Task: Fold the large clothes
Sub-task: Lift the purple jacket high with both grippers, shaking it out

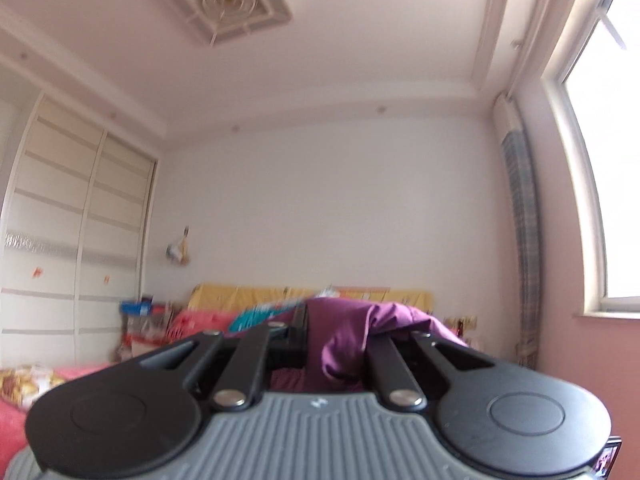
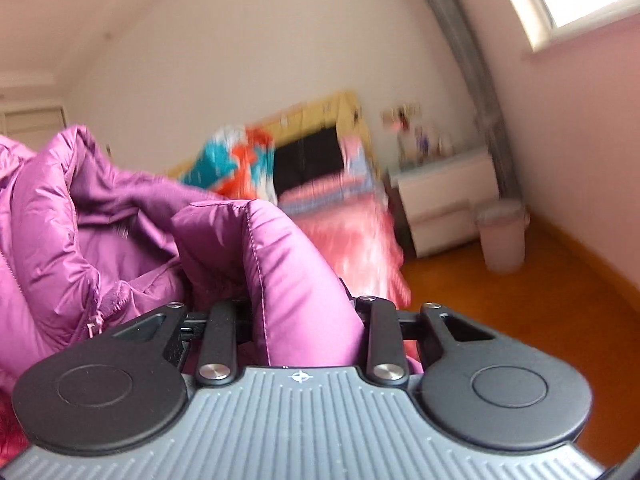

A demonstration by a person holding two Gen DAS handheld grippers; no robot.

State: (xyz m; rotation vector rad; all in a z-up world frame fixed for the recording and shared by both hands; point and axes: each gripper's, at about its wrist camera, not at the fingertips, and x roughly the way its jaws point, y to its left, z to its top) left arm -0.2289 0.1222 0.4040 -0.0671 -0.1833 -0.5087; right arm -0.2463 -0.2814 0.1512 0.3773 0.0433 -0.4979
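I have the left gripper point(image 1: 316, 344) with its jaws clamped on the purple padded jacket point(image 1: 348, 332), and the right gripper point(image 2: 296, 308) pinching a thick fold of it, bunched ahead above the pink bed point(image 2: 352, 240).

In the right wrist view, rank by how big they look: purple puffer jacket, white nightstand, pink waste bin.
1. purple puffer jacket, though it is right at the camera, which inflates it.
2. white nightstand.
3. pink waste bin, standing beside the nightstand.
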